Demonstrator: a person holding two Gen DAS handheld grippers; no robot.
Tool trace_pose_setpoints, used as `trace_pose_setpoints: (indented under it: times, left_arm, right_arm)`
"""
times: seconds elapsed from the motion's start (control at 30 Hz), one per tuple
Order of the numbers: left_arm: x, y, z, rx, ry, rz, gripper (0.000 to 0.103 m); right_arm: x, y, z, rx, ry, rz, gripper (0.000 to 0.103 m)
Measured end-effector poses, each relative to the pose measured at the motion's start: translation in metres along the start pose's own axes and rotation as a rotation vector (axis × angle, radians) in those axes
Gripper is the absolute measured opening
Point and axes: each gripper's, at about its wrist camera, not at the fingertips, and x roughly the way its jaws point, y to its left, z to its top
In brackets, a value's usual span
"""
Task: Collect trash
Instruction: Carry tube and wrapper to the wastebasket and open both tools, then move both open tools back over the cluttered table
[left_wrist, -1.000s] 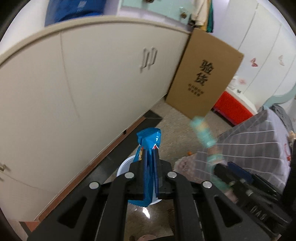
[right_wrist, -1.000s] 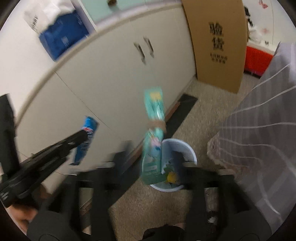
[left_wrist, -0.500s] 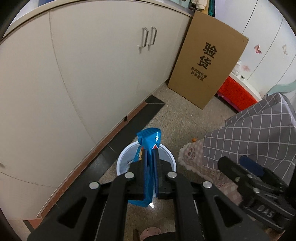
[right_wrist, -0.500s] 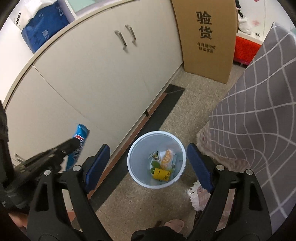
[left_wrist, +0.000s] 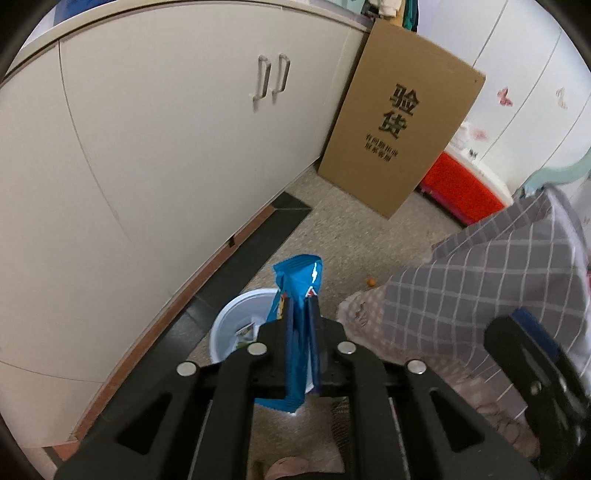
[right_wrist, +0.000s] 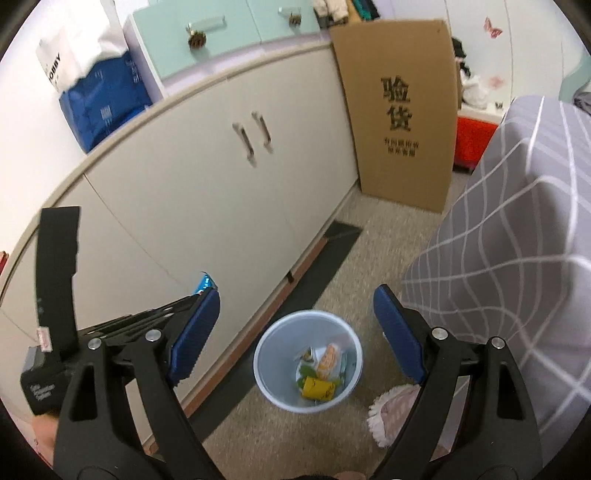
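Left gripper (left_wrist: 300, 306): jaws narrow and opening, a blue snack wrapper (left_wrist: 297, 332) standing upright between them; pads look to sit against its faces, though the right pad may already be parting from it. The wrapper's top sticks up above the fingertips, its bottom edge hangs below them, and it is positioned over the near rim of the white bin (left_wrist: 236, 328) on the floor. Right gripper (right_wrist: 291, 332): jaws spread wide, nothing between them, two blue pads (right_wrist: 194, 332) either side of the bin as that camera sees it. Count: two grippers, one blue wrapper, one bin. Bin contents (right wrist view is the clear one): an orange-and-white packet (right_wrist: 327, 360), a yellow piece (right_wrist: 317, 387), some green and pale scraps; exact number of pieces in there I cannot tell. Further out: a long cream cabinet (left_wrist: 166, 147) with one pair of metal handles (left_wrist: 273, 79), one brown cardboard sheet (left_wrist: 399, 136) printed with dark characters leaning at the cabinet's end, one red box (left_wrist: 458, 188) on the floor behind it. Grey checked bedcover (left_wrist: 498, 273) to the right of the bin, a pinkish fluffy slipper (right_wrist: 391, 413) just below its edge. One small orange speck (left_wrist: 371, 282) on the speckled floor. On the cabinet top, a blue-and-white bag (right_wrist: 99, 96) beside a mint drawer unit (right_wrist: 221, 37).
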Motion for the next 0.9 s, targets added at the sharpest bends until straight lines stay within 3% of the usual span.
trace_pose_setpoints:
  times: [0.03,0.1,0.53,0.9]
  left_arm:
    - [0.001,-0.002,0.003,-0.008,0.003,-0.002,0.043]
    - [-0.006,-0.002,0.006,-0.035,-0.015,0.019,0.075]
    - [-0.069,-0.024,-0.002,-0.027,-0.101,-0.036,0.077]
    - [-0.117,-0.114,-0.012,0.133,-0.17,-0.105,0.078]
  right_arm:
    - [-0.004,-0.001,0.001,0.003,-0.012,-0.002,0.084]
    - [-0.011,-0.003,0.004,0.013,-0.032,-0.006,0.084]
    - [-0.066,-0.014,0.015,0.04,-0.118,0.003,0.084]
    - [-0.141,-0.064,0.023,0.102,-0.218,-0.042,0.085]
